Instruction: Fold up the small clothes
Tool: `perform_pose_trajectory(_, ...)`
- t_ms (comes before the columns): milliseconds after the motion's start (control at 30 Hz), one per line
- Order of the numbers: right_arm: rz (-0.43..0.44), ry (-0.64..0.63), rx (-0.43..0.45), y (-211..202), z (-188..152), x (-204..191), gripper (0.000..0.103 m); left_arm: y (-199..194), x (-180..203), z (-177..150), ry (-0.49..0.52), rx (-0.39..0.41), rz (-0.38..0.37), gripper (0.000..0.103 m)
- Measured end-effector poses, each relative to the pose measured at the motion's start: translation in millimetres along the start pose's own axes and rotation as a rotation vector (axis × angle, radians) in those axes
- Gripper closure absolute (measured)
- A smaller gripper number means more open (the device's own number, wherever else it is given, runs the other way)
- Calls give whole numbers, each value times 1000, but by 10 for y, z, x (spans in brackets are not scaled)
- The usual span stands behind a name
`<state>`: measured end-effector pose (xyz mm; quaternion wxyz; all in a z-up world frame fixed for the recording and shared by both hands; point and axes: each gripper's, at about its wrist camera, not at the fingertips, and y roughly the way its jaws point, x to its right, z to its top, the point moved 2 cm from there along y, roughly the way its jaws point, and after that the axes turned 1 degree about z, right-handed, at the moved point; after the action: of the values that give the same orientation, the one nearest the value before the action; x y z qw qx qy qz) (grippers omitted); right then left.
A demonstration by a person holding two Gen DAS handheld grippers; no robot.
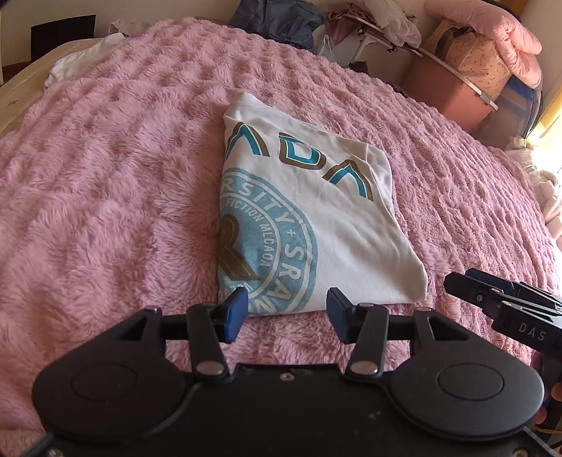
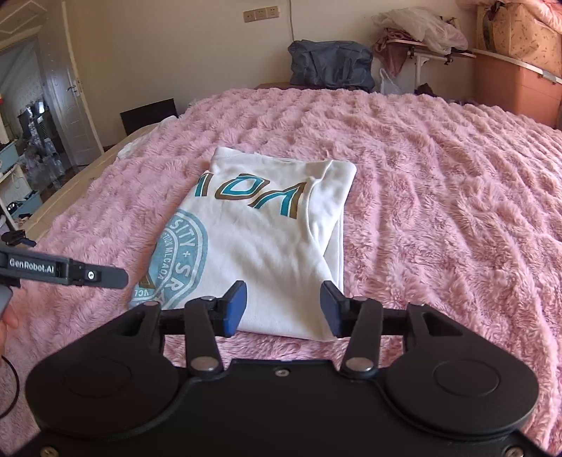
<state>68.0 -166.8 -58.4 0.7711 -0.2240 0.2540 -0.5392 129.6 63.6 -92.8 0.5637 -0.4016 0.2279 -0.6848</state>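
White folded T-shirt (image 1: 309, 211) reading "SITY", "MLCAOA", left hand-held gripper (image 1: 286, 311) and right hand-held gripper (image 2: 282, 306) both parted, empty

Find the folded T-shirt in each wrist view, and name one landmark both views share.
Left wrist: T-shirt centre, beyond the open left gripper.
Right wrist: T-shirt centre, slightly left, beyond the open right gripper.
Shared landmark: dark bag behind the bed.

Left gripper (image 1: 286, 309): black housing, blue pads, silver pivot screws; "GenRobot.AI" in white, seen at left edge of right view.
Right gripper (image 2: 282, 304): same build; "DAS" lettering, seen at right edge of left view.
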Motion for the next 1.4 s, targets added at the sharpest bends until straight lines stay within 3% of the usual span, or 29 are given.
perform_pose_trajectory(100,7,52,-14,-136,51,-101,50,-110,111,-84,34,-11,48,49)
perform_pose_trajectory(467,-105,24,-59,-454,-86,-368,34,-407,290,-202,66,11,194,46)
perform_pose_trajectory(933,-100,-10,-93,-434,-98,-628,31,-555,320,-288,64,5,252,43)
perform_pose_trajectory(1400,-107,-9,-109,-393,-101,-646,28,-545,356,-297,87,3,300,42)
